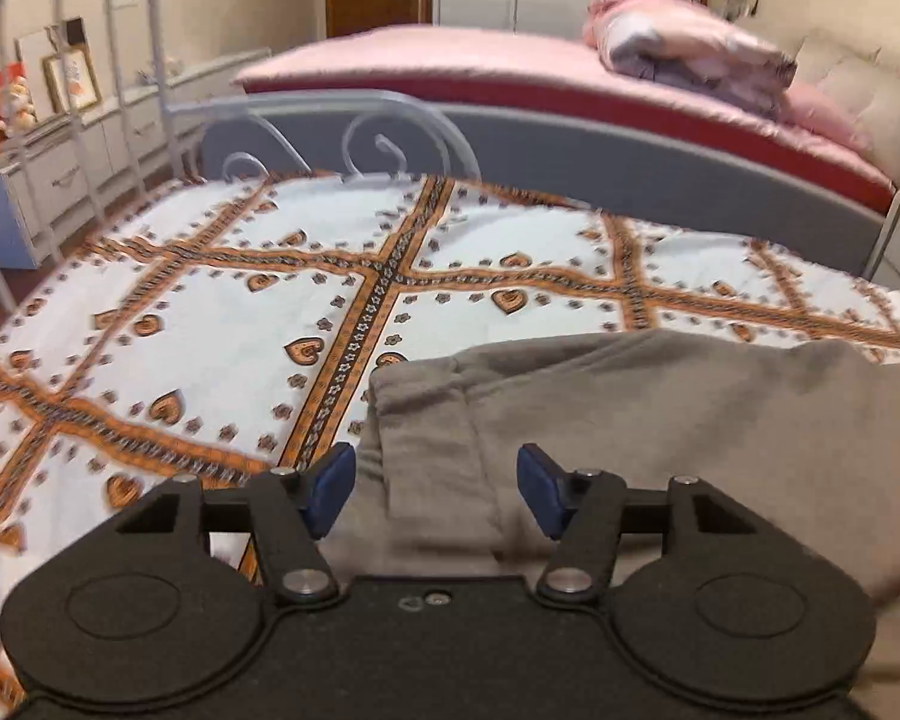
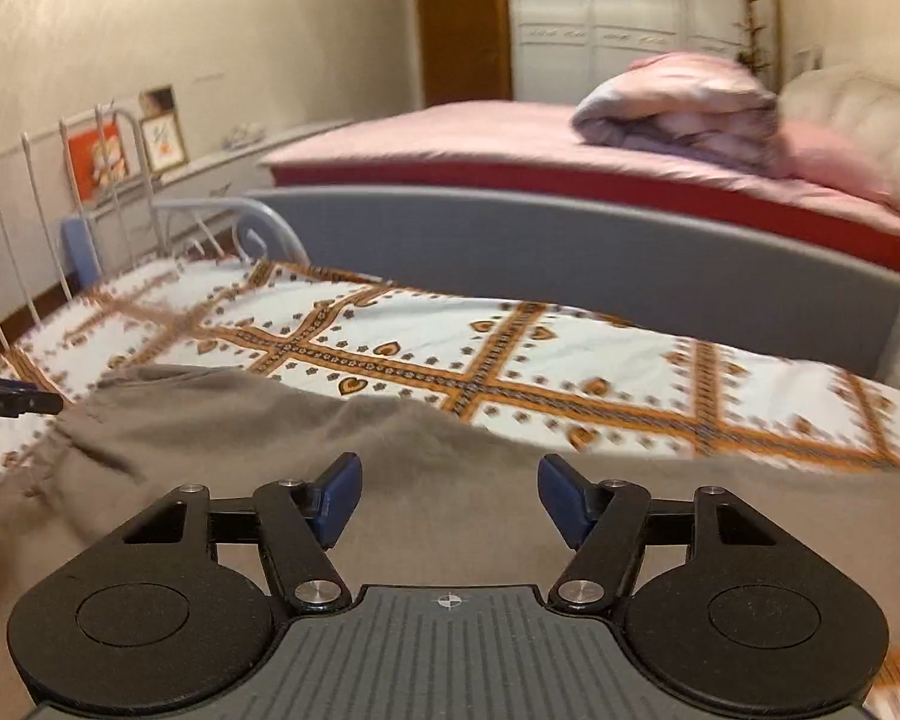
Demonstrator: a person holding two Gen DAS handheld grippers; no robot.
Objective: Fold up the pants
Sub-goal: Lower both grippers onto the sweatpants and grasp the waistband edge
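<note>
Bedroom walls, a white metal bed frame [image 1: 120,90] at the left and a second bed with pink bedding [image 1: 426,54] behind frame the scene, and nearest the cameras lies the bedspread [image 1: 210,324], white with orange bands and hearts, which serves as the folding surface. Toward its left edge the cloth is bare. Grey pants [image 1: 660,420] lie across its near edge, spreading from about the middle toward the right; the end seen in the left wrist view shows a seam and a doubled layer, so I judge a first fold is probably already made, though the blur leaves that unsure. Over that left end hangs the left gripper [image 1: 436,489], jaws parted at a middling width with only loose fabric below them and nothing pinched. Further right, the right gripper [image 2: 450,495] sits over the broad middle of the pants, jaws somewhat wider, also gripping nothing. Each seems placed above its own part of the garment so both can take cloth together and carry it over evenly. In the right wrist view a dark tip at the left edge is probably the other tool.
</note>
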